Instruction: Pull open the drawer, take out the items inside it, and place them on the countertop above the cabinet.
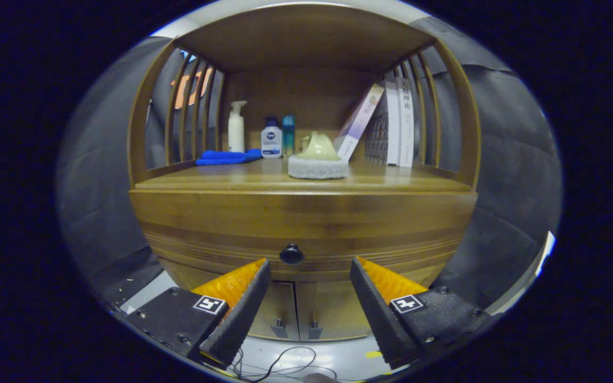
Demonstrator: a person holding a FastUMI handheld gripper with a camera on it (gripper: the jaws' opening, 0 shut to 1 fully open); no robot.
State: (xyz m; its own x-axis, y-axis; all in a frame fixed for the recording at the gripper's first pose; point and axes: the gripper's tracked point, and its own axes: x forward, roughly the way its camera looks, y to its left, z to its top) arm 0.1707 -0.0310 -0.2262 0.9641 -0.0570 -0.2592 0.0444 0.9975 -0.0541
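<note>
A wooden cabinet stands ahead of me with its drawer [301, 234] shut. The drawer's round black knob [291, 254] sits at the middle of its front, just beyond my fingertips and slightly left of the gap's centre. My gripper [310, 266] is open, its two black-padded orange fingers [242, 298] spread wide with nothing between them. Above the drawer lies the wooden countertop [232, 181], a shelf bay with slatted sides. The drawer's contents are hidden.
On the countertop: a pale green scrubber on a grey pad [317, 157], a folded blue cloth [228, 157], a white pump bottle [237, 126], two smaller bottles [272, 138], and leaning books [391, 125]. Two lower cabinet doors [298, 314] sit below the drawer. Cables [280, 364] lie on the floor.
</note>
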